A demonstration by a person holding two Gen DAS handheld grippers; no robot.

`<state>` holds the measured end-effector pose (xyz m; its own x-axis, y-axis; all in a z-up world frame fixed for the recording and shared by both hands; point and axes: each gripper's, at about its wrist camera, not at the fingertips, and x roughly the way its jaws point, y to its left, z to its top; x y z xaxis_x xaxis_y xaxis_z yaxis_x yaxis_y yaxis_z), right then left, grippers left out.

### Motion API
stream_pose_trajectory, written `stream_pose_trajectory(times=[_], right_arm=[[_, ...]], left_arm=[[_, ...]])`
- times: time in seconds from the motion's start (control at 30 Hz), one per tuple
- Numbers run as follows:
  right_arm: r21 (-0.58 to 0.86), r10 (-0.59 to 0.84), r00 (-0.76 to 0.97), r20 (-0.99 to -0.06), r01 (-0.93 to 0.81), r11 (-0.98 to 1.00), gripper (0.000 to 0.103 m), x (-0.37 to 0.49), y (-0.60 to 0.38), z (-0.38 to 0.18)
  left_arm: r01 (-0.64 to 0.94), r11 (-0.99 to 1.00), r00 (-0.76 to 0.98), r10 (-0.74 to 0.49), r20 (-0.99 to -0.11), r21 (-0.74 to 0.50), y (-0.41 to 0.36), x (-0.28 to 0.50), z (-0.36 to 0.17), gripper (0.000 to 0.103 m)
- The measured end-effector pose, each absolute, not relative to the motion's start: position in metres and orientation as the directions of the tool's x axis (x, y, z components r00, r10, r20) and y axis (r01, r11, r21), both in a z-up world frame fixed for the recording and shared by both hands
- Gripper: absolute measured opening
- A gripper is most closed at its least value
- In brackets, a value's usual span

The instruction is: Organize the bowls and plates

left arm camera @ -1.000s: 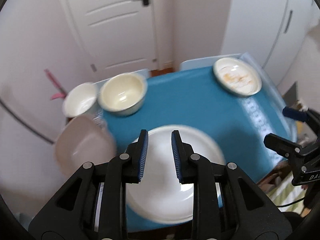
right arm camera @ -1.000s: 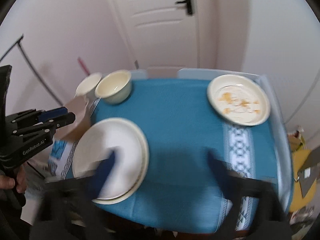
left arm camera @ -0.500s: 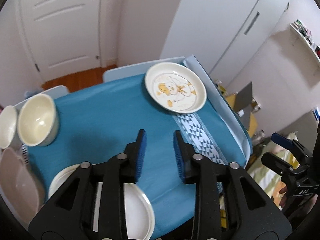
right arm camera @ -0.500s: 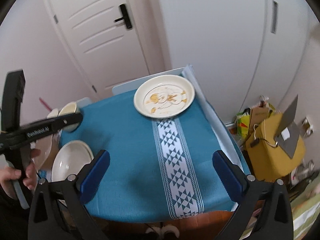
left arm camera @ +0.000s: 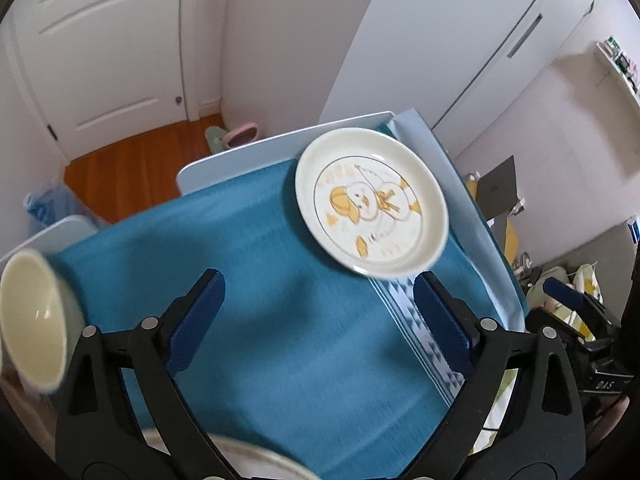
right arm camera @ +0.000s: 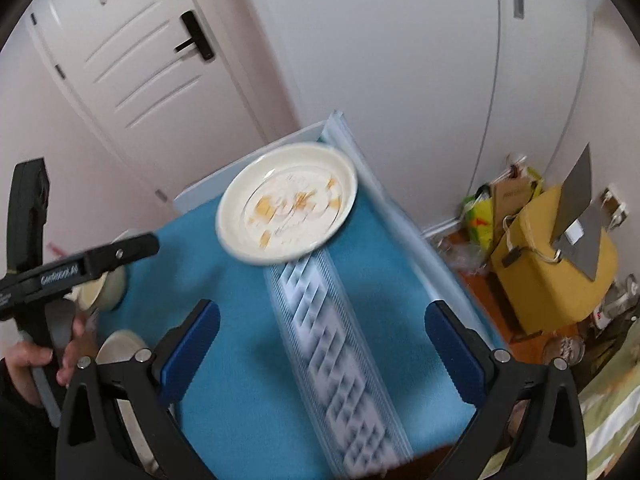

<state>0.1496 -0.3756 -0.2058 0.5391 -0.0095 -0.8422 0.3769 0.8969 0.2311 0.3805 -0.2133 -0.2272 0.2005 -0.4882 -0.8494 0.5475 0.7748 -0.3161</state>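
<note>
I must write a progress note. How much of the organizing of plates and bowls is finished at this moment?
Done: white plates already lie together at the near left corner of the table.
In hand: nothing. The left gripper is opening with only blue cloth between its fingers; the right gripper is open and empty.
Left: the duck plate sits alone at the far corner, and the cream bowl at the left edge.

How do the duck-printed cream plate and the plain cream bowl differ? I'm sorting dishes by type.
The duck-printed cream plate is wide and shallow; the plain cream bowl is deep and narrower. The plate carries a yellow cartoon print; the bowl's inside is bare. The plate sits by the table's far corner, the bowl at the opposite edge. Both are glossy cream.
</note>
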Motion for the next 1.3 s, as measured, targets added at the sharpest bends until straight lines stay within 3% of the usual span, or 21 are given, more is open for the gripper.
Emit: stream_pose_trajectory(times=[0.13, 0.23, 0.37, 0.47, 0.53, 0.8, 0.87, 1.3], right_arm=[[0.291, 0.046, 0.517, -0.855, 0.404, 0.867, 0.102, 0.186, -0.396, -0.226], [0.353, 0.09, 0.523, -0.848, 0.429, 0.831, 0.095, 0.204, -0.414, -0.241], [0.403, 0.153, 0.503, -0.851, 0.438, 0.803, 0.069, 0.231, -0.433, -0.265], [0.415, 0.187, 0.477, -0.859, 0.434, 0.8, 0.052, 0.25, -0.441, -0.284], [0.411, 0.193, 0.471, -0.86, 0.418, 0.81, 0.049, 0.259, -0.439, -0.288], [0.343, 0.135, 0.439, -0.888, 0.438, 0.831, 0.016, 0.27, -0.435, -0.304], [0.326, 0.117, 0.432, -0.894, 0.448, 0.832, 0.012, 0.27, -0.435, -0.306], [0.311, 0.11, 0.465, -0.879, 0.382, 0.87, 0.013, 0.267, -0.434, -0.293]], left_arm=[[0.557, 0.755, 0.137, -0.495, -0.858, -0.346, -0.237, 0.408, -0.245, 0.092], [0.569, 0.75, 0.108, -0.474, -0.874, -0.337, -0.257, 0.425, -0.259, 0.081], [0.555, 0.759, 0.069, -0.449, -0.891, -0.34, -0.275, 0.445, -0.282, 0.059], [0.545, 0.765, 0.061, -0.444, -0.894, -0.343, -0.282, 0.453, -0.291, 0.053], [0.554, 0.766, 0.066, -0.429, -0.901, -0.325, -0.288, 0.455, -0.297, 0.049], [0.583, 0.774, 0.112, -0.377, -0.919, -0.246, -0.293, 0.455, -0.306, 0.022], [0.583, 0.774, 0.11, -0.375, -0.92, -0.246, -0.292, 0.454, -0.308, 0.019], [0.599, 0.782, 0.197, -0.35, -0.916, -0.17, -0.289, 0.432, -0.291, 0.019]])
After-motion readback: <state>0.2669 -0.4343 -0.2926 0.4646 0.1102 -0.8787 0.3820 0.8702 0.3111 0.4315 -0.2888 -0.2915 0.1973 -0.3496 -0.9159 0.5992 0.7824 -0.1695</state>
